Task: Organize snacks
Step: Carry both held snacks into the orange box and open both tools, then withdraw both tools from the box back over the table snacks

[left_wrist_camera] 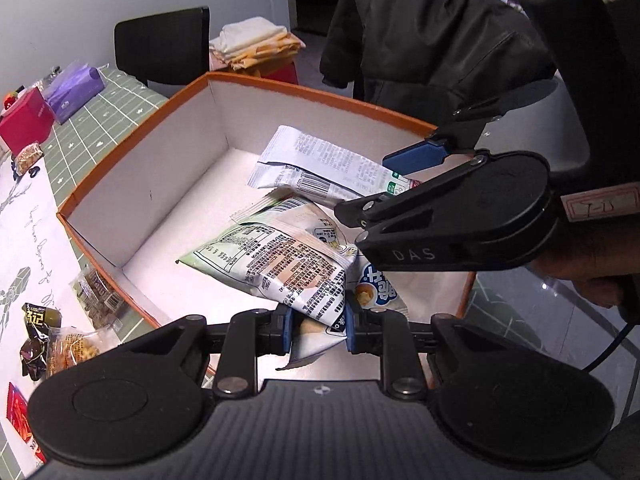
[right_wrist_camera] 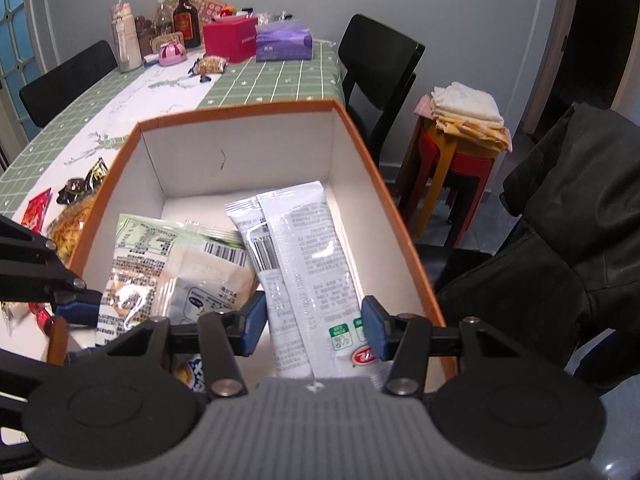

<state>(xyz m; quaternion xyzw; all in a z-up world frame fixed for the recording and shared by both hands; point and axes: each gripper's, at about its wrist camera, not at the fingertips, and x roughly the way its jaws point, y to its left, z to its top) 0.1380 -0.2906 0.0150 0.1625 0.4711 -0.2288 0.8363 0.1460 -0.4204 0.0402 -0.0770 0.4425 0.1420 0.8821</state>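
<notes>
**Two grippers over the snack box**

The left gripper (left_wrist_camera: 318, 326) had its jaws shut on a corner of the green packet (left_wrist_camera: 276, 256), inside the orange box (right_wrist_camera: 384, 184). The right gripper (right_wrist_camera: 314, 326) stood wide open, straddling the white packet (right_wrist_camera: 308, 264), whose long axis ran straight ahead between its jaws.

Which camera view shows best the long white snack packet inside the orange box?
The right wrist view: the long white snack packet lies there nearly whole, running lengthwise between the open jaws of the right gripper, inside the orange box. In the left wrist view the right gripper covers one end of it.
</notes>
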